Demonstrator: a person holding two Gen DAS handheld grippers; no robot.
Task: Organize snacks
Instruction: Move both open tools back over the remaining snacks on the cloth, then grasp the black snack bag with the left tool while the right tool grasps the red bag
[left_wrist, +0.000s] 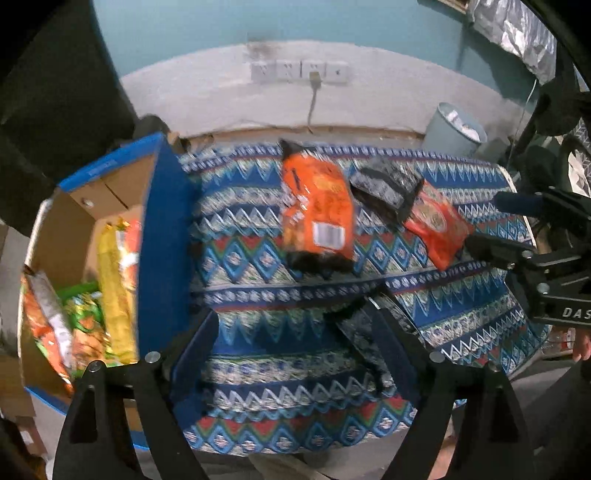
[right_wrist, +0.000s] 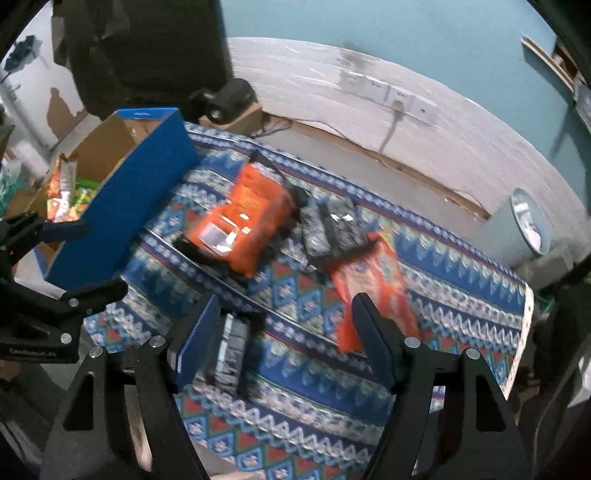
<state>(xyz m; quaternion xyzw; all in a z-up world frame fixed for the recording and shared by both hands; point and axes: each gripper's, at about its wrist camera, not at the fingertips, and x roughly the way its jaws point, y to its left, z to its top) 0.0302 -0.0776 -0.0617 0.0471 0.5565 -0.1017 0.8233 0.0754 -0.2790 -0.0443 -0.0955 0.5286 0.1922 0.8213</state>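
Hovering both tongs over the patterned cloth (left_wrist: 266, 258), going left to right. Far left: blue cardboard box (left_wrist: 162, 236), open top, already holding yellow, green and orange snack bags (left_wrist: 114, 280). My left tongs (left_wrist: 301, 343) hang just right of the box wall, jaws spread wide, nothing pinched; a dark snack packet (left_wrist: 364, 332) lies on the cloth by the right finger, contact unclear from blur. Further back, mid-cloth: big orange bag (left_wrist: 317, 206) lying flat, barcode up. Right of it a dark patterned packet (left_wrist: 388, 184), overlapping the corner of a red-orange packet (left_wrist: 437, 225). My right tongs (right_wrist: 286, 343) are released too, jaws apart over the cloth, gripping nothing, with that dark snack packet beside the left finger and the red-orange packet at the right fingertip. Bin (left_wrist: 454, 129) stands behind the cloth's right end.
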